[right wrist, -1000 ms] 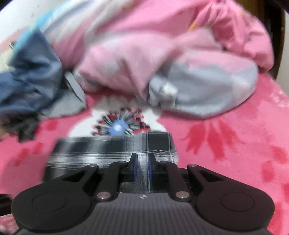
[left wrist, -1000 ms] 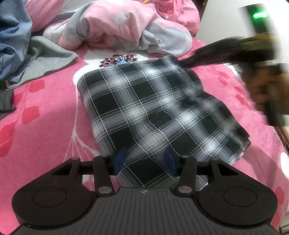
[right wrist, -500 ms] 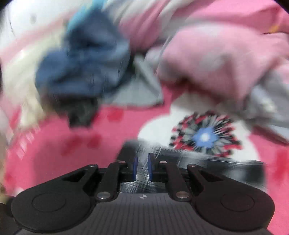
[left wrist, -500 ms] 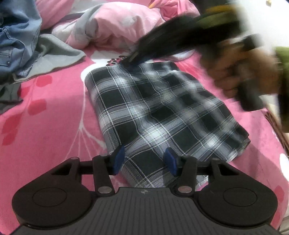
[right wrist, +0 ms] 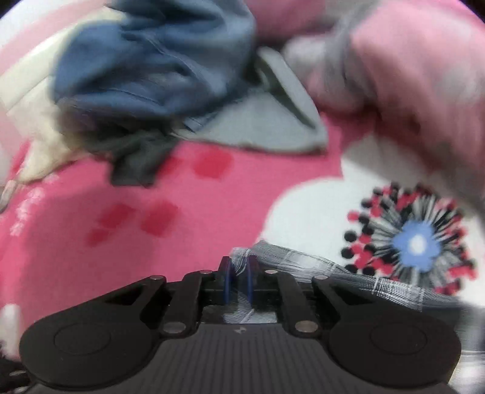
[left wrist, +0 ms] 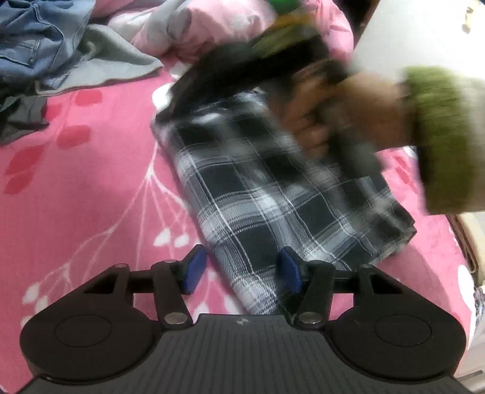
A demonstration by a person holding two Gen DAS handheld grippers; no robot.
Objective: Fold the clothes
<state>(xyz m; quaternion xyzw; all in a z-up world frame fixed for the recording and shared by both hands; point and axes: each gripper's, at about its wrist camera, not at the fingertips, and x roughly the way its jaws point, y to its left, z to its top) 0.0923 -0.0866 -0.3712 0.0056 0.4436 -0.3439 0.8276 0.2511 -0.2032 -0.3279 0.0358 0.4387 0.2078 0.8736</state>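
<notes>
A folded black-and-white plaid garment (left wrist: 272,206) lies on the pink floral blanket (left wrist: 75,197). My left gripper (left wrist: 241,269) hovers at its near corner with the jaws opening. The cloth's edge runs between the blue pads (left wrist: 194,269), which do not press on it. A hand (left wrist: 348,115) in a green sleeve holds my right gripper (left wrist: 178,100) across the garment's far end. In the right wrist view that gripper (right wrist: 238,280) is shut on the far left corner of the plaid garment (right wrist: 333,272), with fabric pinched between the pads. Both views are motion-blurred.
Blue jeans (left wrist: 39,39) and a grey garment (left wrist: 100,63) are heaped at the far left, with a dark cloth (right wrist: 136,160) beside them. A pink and grey quilt (left wrist: 212,27) bulges behind. A flower print (right wrist: 415,242) marks the blanket by the plaid's far edge.
My right gripper swept leftward along the garment's far edge to its far left corner and closed there. The left gripper drifted a little and its jaws spread wider.
</notes>
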